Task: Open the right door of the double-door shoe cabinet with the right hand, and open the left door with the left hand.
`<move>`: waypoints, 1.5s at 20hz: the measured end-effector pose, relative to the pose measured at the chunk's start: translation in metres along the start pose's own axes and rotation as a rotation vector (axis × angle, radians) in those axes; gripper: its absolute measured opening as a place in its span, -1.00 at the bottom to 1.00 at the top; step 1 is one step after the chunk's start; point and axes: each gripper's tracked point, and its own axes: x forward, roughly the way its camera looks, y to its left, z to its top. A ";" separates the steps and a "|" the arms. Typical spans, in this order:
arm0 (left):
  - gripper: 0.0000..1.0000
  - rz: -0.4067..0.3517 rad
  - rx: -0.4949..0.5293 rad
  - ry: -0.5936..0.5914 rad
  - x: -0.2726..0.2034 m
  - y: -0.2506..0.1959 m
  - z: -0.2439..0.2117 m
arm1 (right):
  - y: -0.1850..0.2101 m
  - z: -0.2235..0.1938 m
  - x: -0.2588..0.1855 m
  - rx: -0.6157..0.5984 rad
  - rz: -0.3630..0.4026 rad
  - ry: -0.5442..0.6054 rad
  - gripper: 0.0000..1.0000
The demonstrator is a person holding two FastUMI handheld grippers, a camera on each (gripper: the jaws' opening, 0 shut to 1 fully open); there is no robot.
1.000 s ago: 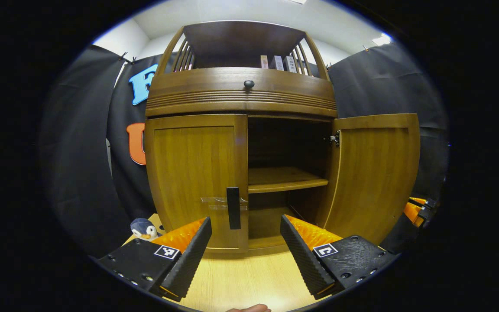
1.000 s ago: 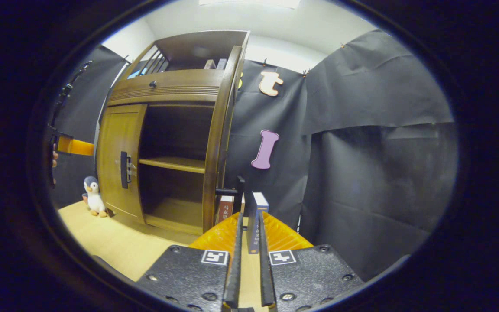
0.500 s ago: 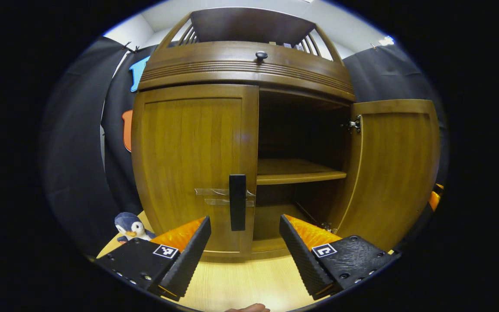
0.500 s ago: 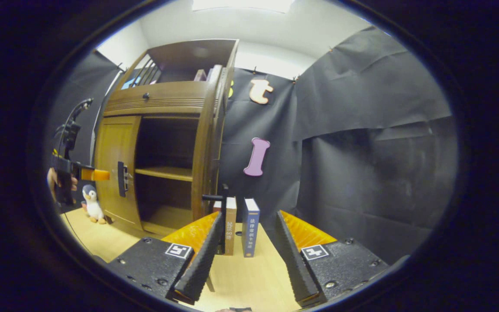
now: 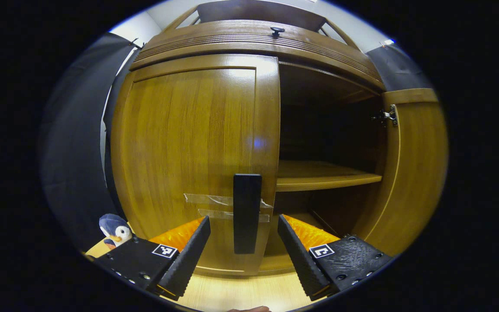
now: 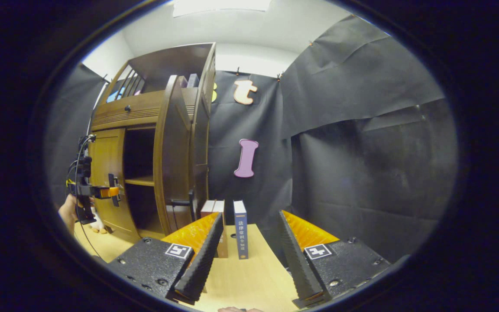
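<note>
The left gripper (image 5: 244, 251) is wide open, with the black handle (image 5: 247, 212) of the shut left door (image 5: 193, 151) between its fingers but not touched. Clear tape (image 5: 206, 206) is stuck by the handle. The right door (image 5: 414, 169) is swung open, showing a shelf (image 5: 319, 180). A toy penguin (image 5: 114, 228) sits by the cabinet. The right gripper (image 6: 249, 255) is open too and holds nothing. Books (image 6: 240, 229) stand past it; the blue one has writing too small to read.

Left claw (image 5: 244, 247) (spread wide) has unobstructed room around the handle (image 5: 247, 212).
</note>
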 end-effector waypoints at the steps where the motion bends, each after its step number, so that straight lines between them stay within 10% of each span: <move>1: 0.89 0.009 -0.006 0.012 0.006 0.002 -0.004 | -0.003 0.000 0.000 -0.008 -0.007 0.002 0.61; 6: 0.67 0.045 0.003 0.024 0.022 0.014 -0.008 | -0.014 0.006 -0.002 -0.024 -0.025 -0.011 0.67; 8: 0.92 0.044 -0.007 0.036 0.025 0.014 -0.009 | -0.016 0.008 -0.003 -0.020 -0.032 -0.018 0.67; 11: 0.14 0.015 -0.002 0.041 0.025 0.007 -0.008 | -0.018 0.006 -0.003 -0.016 -0.036 -0.015 0.67; 12: 0.56 0.006 0.010 0.044 0.025 0.005 -0.008 | -0.018 0.006 -0.004 -0.017 -0.035 -0.012 0.67; 13: -0.06 -0.008 0.022 0.048 0.026 0.002 -0.007 | -0.018 0.005 -0.004 -0.017 -0.037 -0.011 0.67; 16: -0.34 -0.015 0.061 0.051 0.026 -0.001 -0.008 | -0.019 0.004 -0.006 -0.020 -0.046 -0.002 0.67; 19: -0.14 -0.020 0.054 0.052 0.027 -0.001 -0.008 | -0.018 0.002 -0.008 -0.021 -0.048 0.002 0.67; 21: -0.43 -0.036 0.041 0.058 0.027 -0.001 -0.008 | -0.018 0.003 -0.009 -0.021 -0.054 0.003 0.67; 30: -0.51 -0.074 0.021 0.077 0.011 -0.001 -0.011 | -0.004 0.012 -0.020 -0.043 -0.038 -0.009 0.67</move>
